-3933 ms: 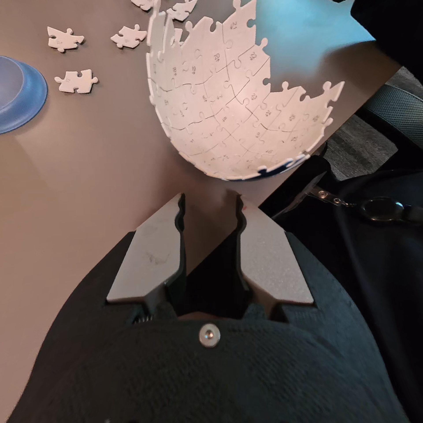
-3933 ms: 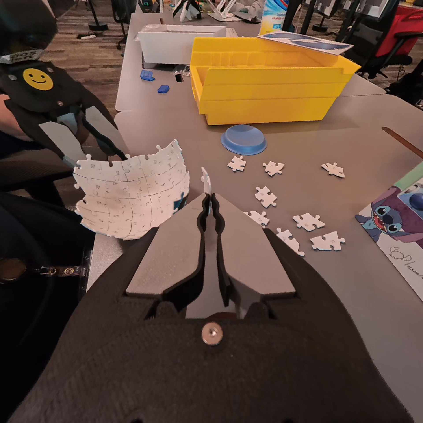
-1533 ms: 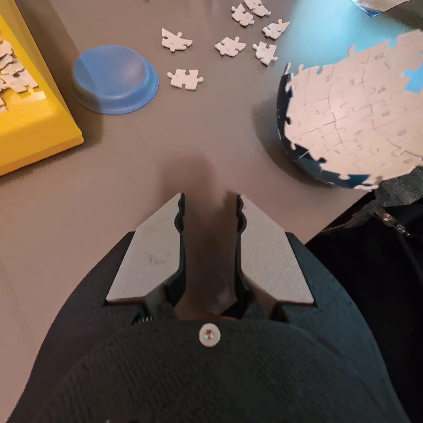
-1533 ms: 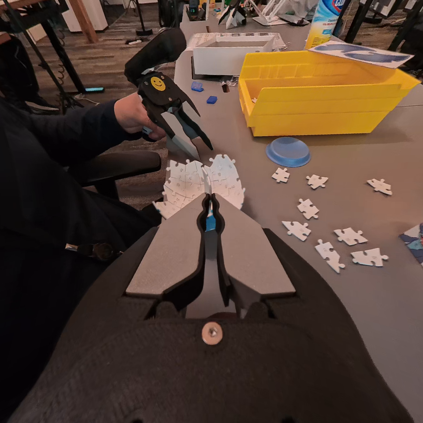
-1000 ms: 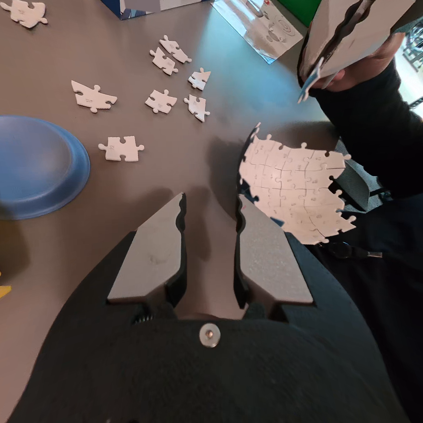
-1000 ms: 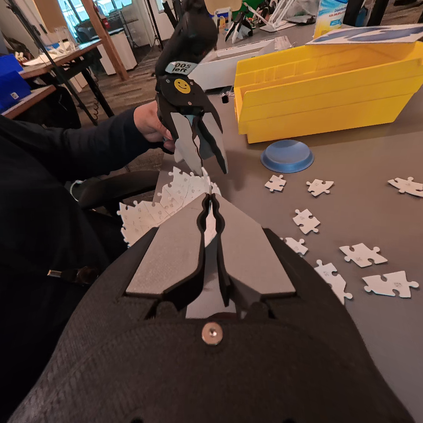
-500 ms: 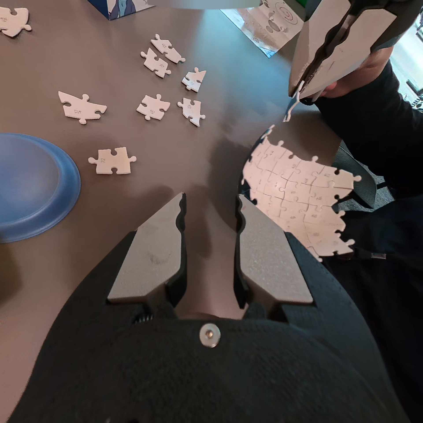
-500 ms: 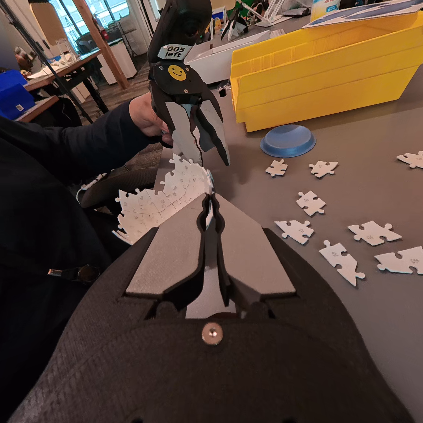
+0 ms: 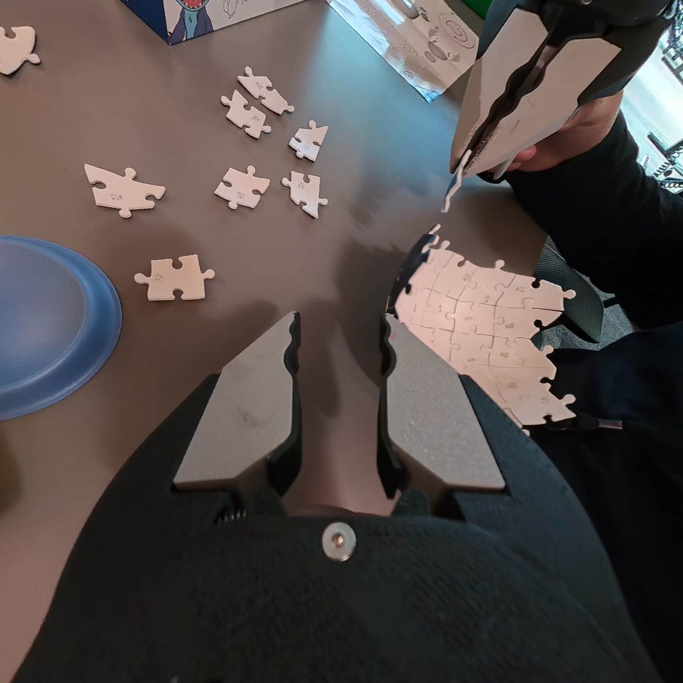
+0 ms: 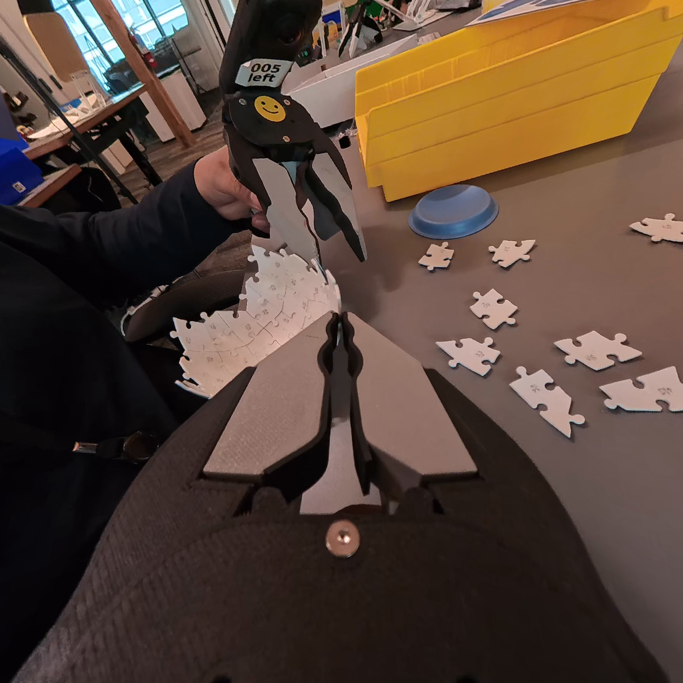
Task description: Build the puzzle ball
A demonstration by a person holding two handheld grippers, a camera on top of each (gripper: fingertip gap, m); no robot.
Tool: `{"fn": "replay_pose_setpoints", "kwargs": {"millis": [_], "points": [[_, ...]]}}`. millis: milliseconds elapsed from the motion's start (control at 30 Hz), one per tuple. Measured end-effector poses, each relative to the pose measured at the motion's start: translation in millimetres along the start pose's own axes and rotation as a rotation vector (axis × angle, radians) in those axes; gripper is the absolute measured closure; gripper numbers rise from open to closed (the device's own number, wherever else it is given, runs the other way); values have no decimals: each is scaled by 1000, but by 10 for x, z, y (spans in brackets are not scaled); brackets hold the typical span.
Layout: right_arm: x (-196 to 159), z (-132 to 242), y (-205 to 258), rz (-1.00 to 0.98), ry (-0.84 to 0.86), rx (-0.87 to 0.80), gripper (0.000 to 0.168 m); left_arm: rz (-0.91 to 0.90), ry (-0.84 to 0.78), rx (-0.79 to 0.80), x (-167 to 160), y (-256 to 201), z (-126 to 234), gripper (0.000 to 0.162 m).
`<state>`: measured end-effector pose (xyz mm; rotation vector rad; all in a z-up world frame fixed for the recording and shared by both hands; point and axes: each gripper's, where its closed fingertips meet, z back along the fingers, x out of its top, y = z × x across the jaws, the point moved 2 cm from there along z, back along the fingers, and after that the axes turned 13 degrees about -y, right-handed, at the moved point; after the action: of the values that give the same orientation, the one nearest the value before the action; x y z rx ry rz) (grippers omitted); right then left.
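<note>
Grey table in an office room carries loose white puzzle pieces, a blue dish and yellow bins, contents hidden. Your left gripper gapes empty beside the half-built puzzle ball at the table's edge; your right gripper pinches a single puzzle piece just above its rim.

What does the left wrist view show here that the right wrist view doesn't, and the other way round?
Only the left wrist view shows the illustrated box and glossy sheet at the far table edge, plus the right gripper from outside, shut on a puzzle piece above the shell's rim.

Only the right wrist view shows the yellow bins, the white tray, the room behind, and the left gripper from outside, open beside the rim.

Both show the half-built puzzle ball, the blue dish, loose pieces and the grey table.
</note>
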<state>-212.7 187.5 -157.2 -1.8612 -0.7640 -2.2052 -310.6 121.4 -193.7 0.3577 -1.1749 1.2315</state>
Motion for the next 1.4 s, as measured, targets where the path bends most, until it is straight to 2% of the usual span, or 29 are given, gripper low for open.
{"fn": "replay_pose_setpoints", "kwargs": {"millis": [433, 833, 1167, 1400], "points": [[46, -26, 17, -113, -83, 58, 168, 6, 1, 2, -5, 15, 0, 121], [249, 89, 25, -393, -252, 199, 168, 7, -8, 8, 25, 30, 4, 121], [191, 64, -3, -389, -227, 177, 168, -5, -15, 34, 80, 78, 58, 121], [226, 63, 13, -431, -256, 206, 168, -9, -68, 48, 261, 81, 197, 121]]}}
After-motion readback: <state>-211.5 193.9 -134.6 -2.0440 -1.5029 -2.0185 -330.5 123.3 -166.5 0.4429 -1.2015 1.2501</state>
